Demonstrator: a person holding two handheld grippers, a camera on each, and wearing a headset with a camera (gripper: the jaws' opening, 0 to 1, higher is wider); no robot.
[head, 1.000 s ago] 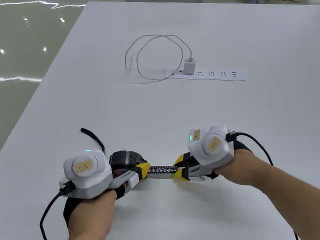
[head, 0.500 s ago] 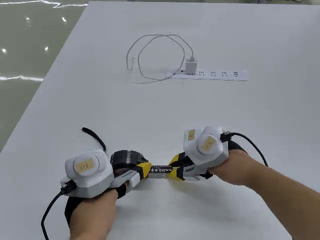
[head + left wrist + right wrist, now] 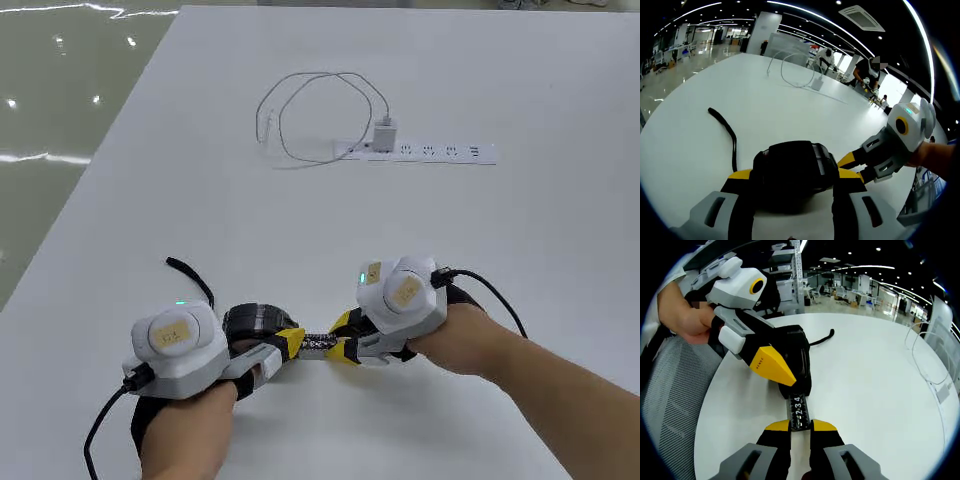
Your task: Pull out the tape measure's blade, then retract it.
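Black tape measure (image 3: 792,167) in yellow-tipped left tongs (image 3: 794,176); black blade (image 3: 798,411), white numerals, in yellow-tipped right tongs (image 3: 800,427); white bench (image 3: 400,230).

The right gripper (image 3: 343,349) now sits closer to the tape measure (image 3: 256,320) at its 9 o'clock, and the exposed blade (image 3: 318,344) is shorter.
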